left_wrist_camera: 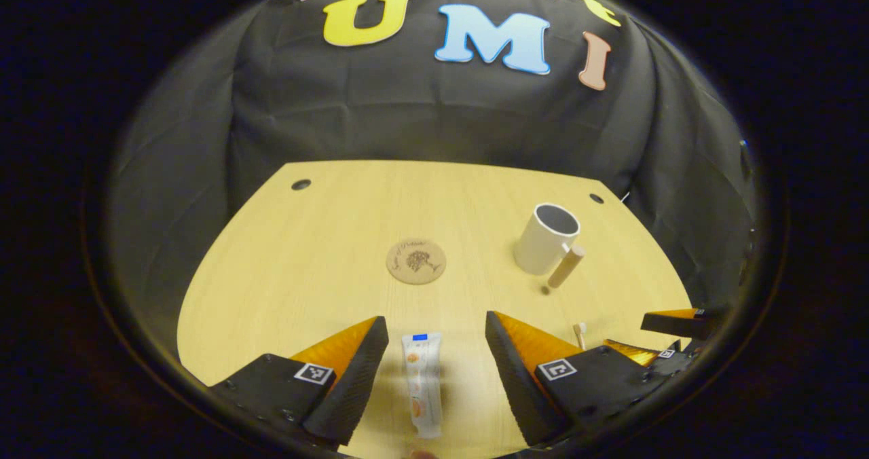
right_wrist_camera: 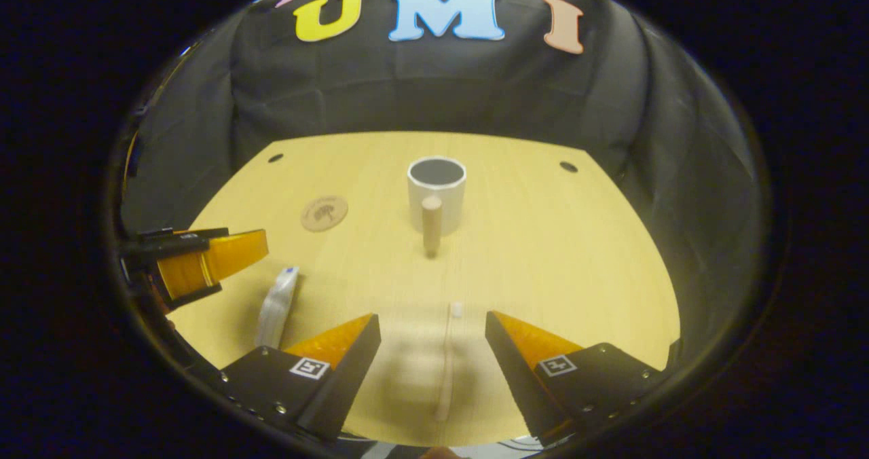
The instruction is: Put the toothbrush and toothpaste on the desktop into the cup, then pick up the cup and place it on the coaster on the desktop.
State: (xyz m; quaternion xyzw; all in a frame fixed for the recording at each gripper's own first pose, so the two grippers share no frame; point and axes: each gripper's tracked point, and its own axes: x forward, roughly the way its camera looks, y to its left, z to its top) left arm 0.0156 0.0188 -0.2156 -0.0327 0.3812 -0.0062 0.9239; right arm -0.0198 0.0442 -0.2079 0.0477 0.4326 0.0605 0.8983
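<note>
- Straddling the toothpaste (left_wrist_camera: 422, 381), the left gripper (left_wrist_camera: 434, 364) has its two fingers spread wide, one on each side of the tube with bare desk showing between them and it; nothing is pinched yet. That spacing suits a close across the tube's narrow width.
- The tube lies flat on the desk (left_wrist_camera: 299, 282), lengthwise along the gripper's line of sight, cap end pointing away, so it could go into the cup end first once lifted.
- Over the toothbrush (right_wrist_camera: 447, 364) the right gripper (right_wrist_camera: 434, 360) is just as wide, and the brush runs between its fingers without touching either. The brush looks soft and blurred here, so whether the gripper is low enough to catch it is hard to judge; probably it hangs a little above.
- From the left gripper view the right gripper's fingers (left_wrist_camera: 675, 322) appear at the lower right, near the head of the brush, which tells me the two items lie side by side near the front edge.
- The cup (right_wrist_camera: 437, 194) stands upright farther back, mouth open and empty, its wooden handle turned toward the right gripper, a handy side for a later lift.
- The coaster (left_wrist_camera: 416, 261) lies bare, well left of the cup, waiting for the final step.
- By my reckoning the task is at its start: both items still to be gripped.
</note>
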